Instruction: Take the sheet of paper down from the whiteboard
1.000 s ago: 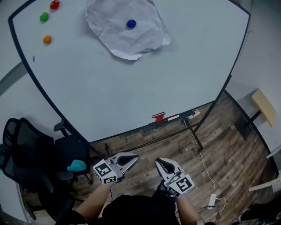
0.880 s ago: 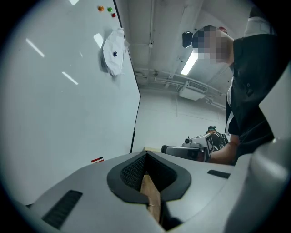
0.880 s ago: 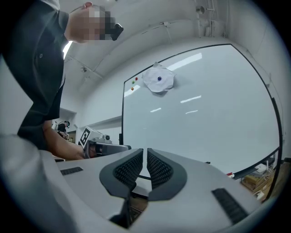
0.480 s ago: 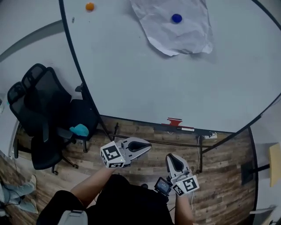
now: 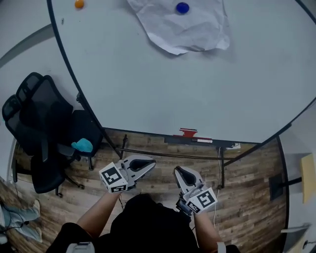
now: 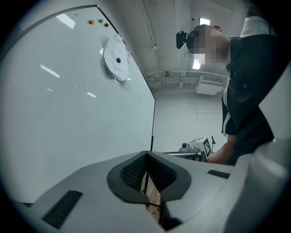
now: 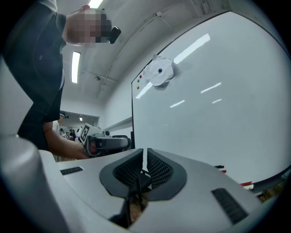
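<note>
Nearest you, your left tool (image 5: 151, 163) and right tool (image 5: 177, 171) sit side by side at waist height, both with jaws closed on nothing. They point level at the board, which looks like a carrying pose and not a reach. Beyond them, over the wooden floor (image 5: 247, 197), the marker tray (image 5: 190, 139) runs along the bottom edge of the whiteboard (image 5: 197, 89). The sheet of paper (image 5: 192, 29) hangs well above that, high on the board near its top edge and toward the left corner. A blue magnet (image 5: 182, 7) on its upper middle pins it. The crumpled lower edge lifts off the surface, so it likely offers the easiest pinch, but your jaws must open first.
</note>
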`<action>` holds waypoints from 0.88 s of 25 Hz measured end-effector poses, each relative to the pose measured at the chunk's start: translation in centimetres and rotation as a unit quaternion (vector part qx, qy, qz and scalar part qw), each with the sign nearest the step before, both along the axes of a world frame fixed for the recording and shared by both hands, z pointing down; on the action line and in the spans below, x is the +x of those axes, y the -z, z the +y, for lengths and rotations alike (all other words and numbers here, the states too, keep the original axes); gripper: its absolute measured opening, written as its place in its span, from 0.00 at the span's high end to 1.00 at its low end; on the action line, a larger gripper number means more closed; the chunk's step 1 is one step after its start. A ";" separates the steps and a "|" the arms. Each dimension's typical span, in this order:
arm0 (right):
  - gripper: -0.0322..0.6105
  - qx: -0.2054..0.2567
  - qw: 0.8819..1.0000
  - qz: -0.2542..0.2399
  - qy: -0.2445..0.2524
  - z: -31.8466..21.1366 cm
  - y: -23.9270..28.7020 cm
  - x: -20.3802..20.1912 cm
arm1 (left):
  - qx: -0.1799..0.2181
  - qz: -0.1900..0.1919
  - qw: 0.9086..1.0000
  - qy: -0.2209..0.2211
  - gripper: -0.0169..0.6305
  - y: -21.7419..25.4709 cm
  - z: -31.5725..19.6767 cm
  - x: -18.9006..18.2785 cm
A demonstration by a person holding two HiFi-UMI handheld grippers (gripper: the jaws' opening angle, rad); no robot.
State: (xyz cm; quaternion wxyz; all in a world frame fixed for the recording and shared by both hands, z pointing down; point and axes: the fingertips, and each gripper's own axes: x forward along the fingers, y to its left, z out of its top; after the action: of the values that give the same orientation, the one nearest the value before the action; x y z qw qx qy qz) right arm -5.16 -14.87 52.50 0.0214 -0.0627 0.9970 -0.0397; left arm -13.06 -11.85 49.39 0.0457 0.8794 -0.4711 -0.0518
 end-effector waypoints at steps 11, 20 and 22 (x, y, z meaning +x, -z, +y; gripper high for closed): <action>0.92 0.038 0.998 0.030 -0.034 -4.2 1.8 -0.8 | 0.028 0.015 0.999 -0.017 0.95 0.6 -3.6 -2.1; 0.92 0.034 0.998 0.032 -0.051 -5.6 1.8 -1.5 | 0.025 0.010 0.999 -0.028 0.95 0.6 -4.6 -3.0; 0.92 0.035 0.998 0.033 -0.047 -5.7 1.7 -2.0 | 0.025 0.009 0.999 -0.025 0.96 0.5 -4.6 -3.4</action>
State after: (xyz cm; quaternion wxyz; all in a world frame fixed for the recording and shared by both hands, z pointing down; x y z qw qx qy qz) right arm -7.20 -20.52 50.80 -0.0074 -0.1104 0.9939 -0.0019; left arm -16.45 -16.47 48.88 0.0292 0.8914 -0.4466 -0.0708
